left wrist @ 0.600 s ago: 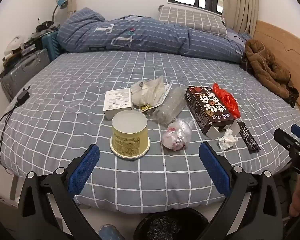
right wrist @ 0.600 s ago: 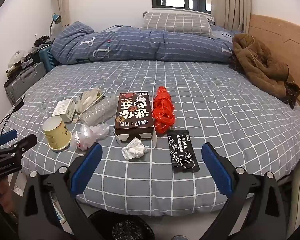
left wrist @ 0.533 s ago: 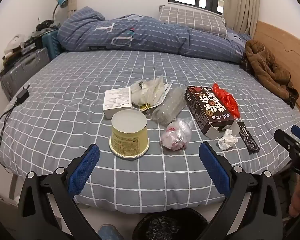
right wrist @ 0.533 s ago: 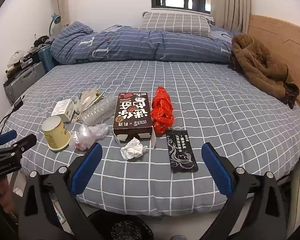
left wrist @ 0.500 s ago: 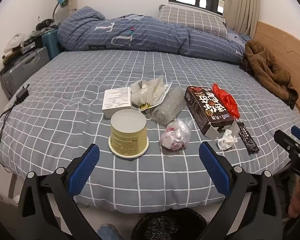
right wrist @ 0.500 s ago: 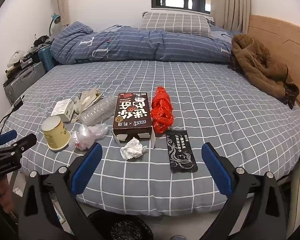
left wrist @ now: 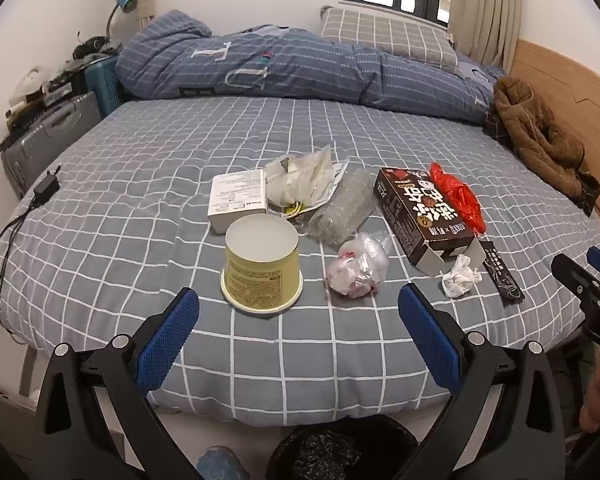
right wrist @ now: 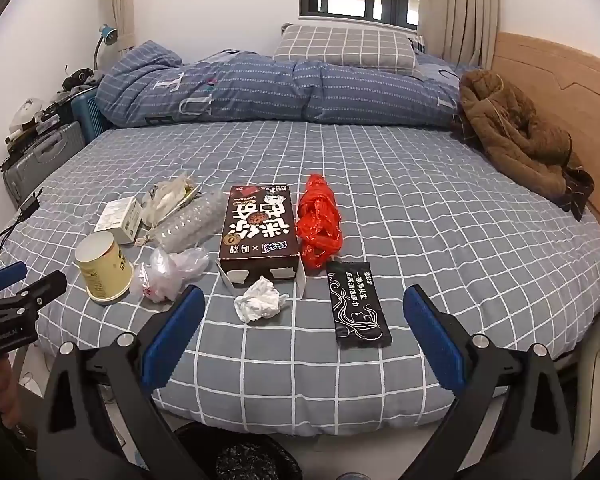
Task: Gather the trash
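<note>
Left hand-held gripper (left wrist: 298, 314): released, blue pads wide apart, hovering off the bed's near edge in front of the cup and holding nothing.
Right hand-held gripper (right wrist: 303, 312): released too, pads spread wide, off the near edge in front of the tissue and the sachet.
Bed (left wrist: 140, 184): grey sheet with a white grid; all the trash lies in a loose row along its near edge.
Paper cup (left wrist: 262, 264): yellow, standing upside down, toward the near left corner.
White box (left wrist: 238, 202): just behind the cup.
Clear plastic bags (left wrist: 300, 182): crumpled, beside the white box, with bubble wrap (left wrist: 340, 208) touching them.
Small bag (left wrist: 358, 266): clear with red inside, just right of the cup.
Dark snack box (right wrist: 258, 228): flat, its open end toward the near edge.
Crumpled tissue (right wrist: 260, 300): just in front of that open end.
Red plastic bag (right wrist: 318, 220): against the box's right side.
Black sachet (right wrist: 356, 306): flat, near the red bag.
Trash bin (left wrist: 340, 452): black-lined, on the floor below the near edge.
Brown jacket (right wrist: 516, 136): at the bed's far right edge, well apart from the trash.
</note>
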`<state>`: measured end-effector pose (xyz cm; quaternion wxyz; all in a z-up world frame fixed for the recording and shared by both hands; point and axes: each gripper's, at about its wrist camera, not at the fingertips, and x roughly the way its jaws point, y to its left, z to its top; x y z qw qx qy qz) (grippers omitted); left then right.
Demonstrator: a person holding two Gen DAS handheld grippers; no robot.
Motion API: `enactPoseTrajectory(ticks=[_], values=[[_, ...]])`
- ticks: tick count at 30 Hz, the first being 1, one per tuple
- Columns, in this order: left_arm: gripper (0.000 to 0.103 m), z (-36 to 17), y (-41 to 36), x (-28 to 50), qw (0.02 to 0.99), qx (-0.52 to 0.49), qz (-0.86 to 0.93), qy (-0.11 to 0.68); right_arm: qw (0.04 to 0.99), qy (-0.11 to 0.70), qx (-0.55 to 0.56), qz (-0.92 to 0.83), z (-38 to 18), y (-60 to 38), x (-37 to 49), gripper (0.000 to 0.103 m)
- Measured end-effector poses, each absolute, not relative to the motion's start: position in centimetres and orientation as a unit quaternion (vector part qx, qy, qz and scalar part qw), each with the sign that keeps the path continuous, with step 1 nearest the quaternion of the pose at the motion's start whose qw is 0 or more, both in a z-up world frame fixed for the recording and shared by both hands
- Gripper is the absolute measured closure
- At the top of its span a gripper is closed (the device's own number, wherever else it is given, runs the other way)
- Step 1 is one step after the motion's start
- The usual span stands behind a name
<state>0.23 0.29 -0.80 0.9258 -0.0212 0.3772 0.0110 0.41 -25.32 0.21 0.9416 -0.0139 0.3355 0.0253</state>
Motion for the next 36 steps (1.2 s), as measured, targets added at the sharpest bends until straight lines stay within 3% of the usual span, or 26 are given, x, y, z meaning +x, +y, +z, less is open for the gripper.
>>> enactPoseTrajectory(ticks=[36], values=[[0.006,-0.76,0.38,0.28,0.926,-0.012,0.013,0.377,0.942,0.335,-0.013,0.026,-0.10,-25.41,0.57,0.008]])
